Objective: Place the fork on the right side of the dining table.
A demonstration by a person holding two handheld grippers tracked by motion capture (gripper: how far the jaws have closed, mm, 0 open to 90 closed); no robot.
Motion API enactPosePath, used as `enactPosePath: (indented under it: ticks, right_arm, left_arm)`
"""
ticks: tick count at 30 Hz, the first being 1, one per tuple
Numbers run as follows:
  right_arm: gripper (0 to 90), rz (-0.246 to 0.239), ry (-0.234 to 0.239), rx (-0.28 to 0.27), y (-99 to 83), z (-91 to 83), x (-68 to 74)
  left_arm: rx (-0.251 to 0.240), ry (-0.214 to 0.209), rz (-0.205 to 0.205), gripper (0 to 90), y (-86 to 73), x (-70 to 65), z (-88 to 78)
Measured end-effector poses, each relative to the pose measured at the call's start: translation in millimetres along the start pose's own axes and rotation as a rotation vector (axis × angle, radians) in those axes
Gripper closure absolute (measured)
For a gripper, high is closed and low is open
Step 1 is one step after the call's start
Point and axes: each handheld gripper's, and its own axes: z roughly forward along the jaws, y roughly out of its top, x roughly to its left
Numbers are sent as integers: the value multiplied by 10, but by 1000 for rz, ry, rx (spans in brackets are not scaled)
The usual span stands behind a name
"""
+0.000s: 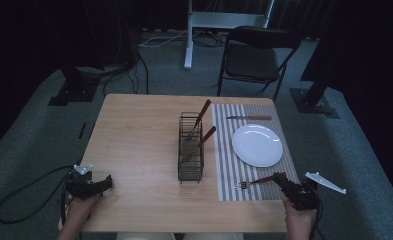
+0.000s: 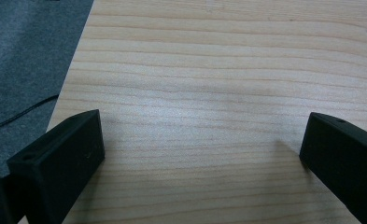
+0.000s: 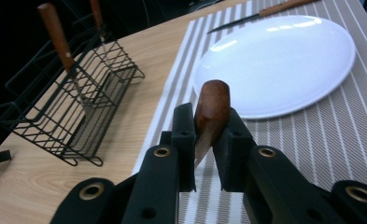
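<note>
From above we see the table [image 1: 134,150] whole, the striped mat [image 1: 229,175] on its right side, then the wire rack [image 1: 190,147], the plate [image 1: 257,145] and a knife [image 1: 249,118] beyond it. Our right gripper [image 1: 282,180] clamps the fork [image 1: 259,181] by its wooden handle [image 3: 211,112], tines over the mat's near edge. Our left gripper [image 2: 200,154] gapes wide over bare wood, holding nothing.
</note>
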Motion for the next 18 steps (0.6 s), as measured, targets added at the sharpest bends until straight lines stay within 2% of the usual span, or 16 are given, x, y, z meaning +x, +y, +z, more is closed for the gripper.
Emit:
enactPosePath:
  ticks: [6, 7, 8, 18]
  right_arm:
    - [734, 40, -11, 19, -57, 45, -264]
    - [734, 40, -11, 19, -57, 45, -264]
    - [707, 46, -21, 28, -87, 72, -357]
    - [565, 82, -53, 55, -248, 194, -690]
  left_arm:
    - [0, 0, 0, 2, 0, 0, 0]
    - [0, 0, 0, 2, 0, 0, 0]
    - [-1, 0, 0, 3, 0, 0, 0]
    - [0, 0, 0, 3, 0, 0, 0]
